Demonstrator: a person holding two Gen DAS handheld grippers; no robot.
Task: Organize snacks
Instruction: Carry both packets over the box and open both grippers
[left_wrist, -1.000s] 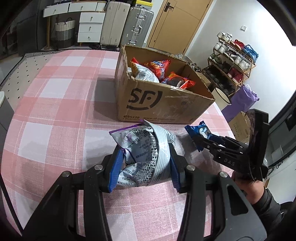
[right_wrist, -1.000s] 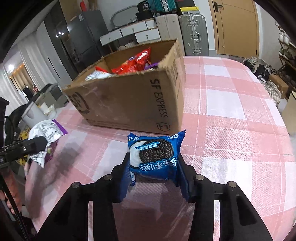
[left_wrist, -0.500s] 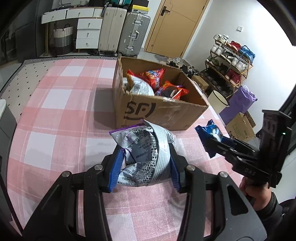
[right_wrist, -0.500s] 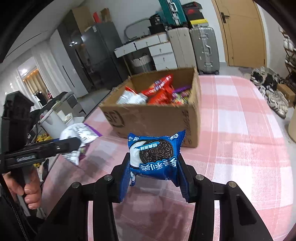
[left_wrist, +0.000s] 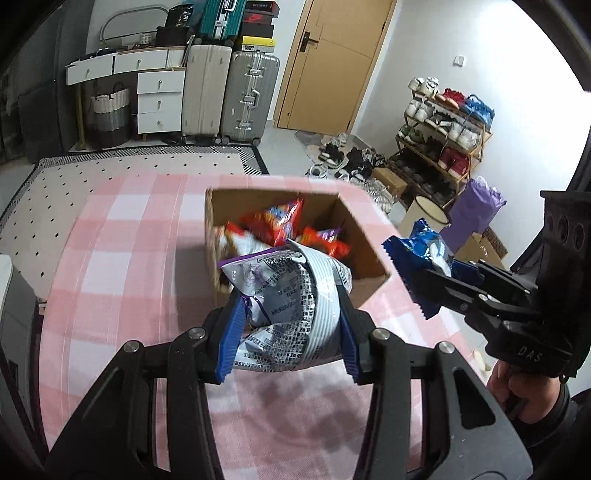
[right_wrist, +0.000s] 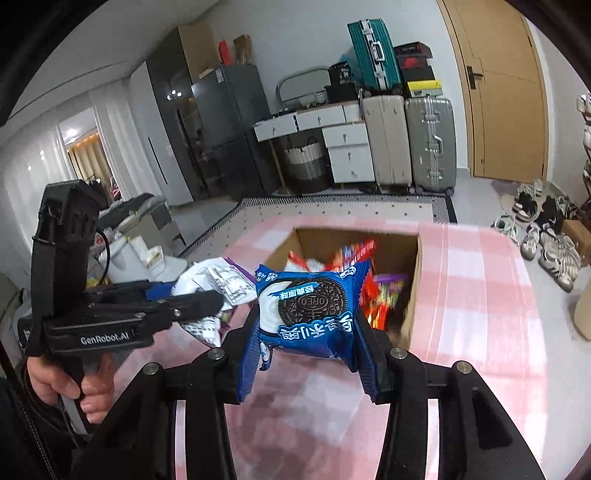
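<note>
My left gripper (left_wrist: 290, 339) is shut on a crumpled silver and purple snack bag (left_wrist: 288, 306), held in the air just in front of the open cardboard box (left_wrist: 369, 284). My right gripper (right_wrist: 308, 354) is shut on a blue Oreo packet (right_wrist: 308, 306), also lifted, near the box's (right_wrist: 413, 295) front edge. The box holds several red and silver snack packs (left_wrist: 280, 221). Each gripper shows in the other's view: the right one (left_wrist: 417, 273) with the Oreo packet (left_wrist: 421, 247), the left one (right_wrist: 207, 299) with the silver bag (right_wrist: 218, 277).
The box stands on a table with a pink and white checked cloth (left_wrist: 129, 240). Beyond the table are suitcases (left_wrist: 247, 96), white drawers (left_wrist: 159, 96), a wooden door (left_wrist: 332, 62) and a shoe rack (left_wrist: 443, 140). A hand (right_wrist: 74, 380) grips the left tool.
Both grippers have risen with their packets off the table. The box now looks lower and its inside shows from above.
</note>
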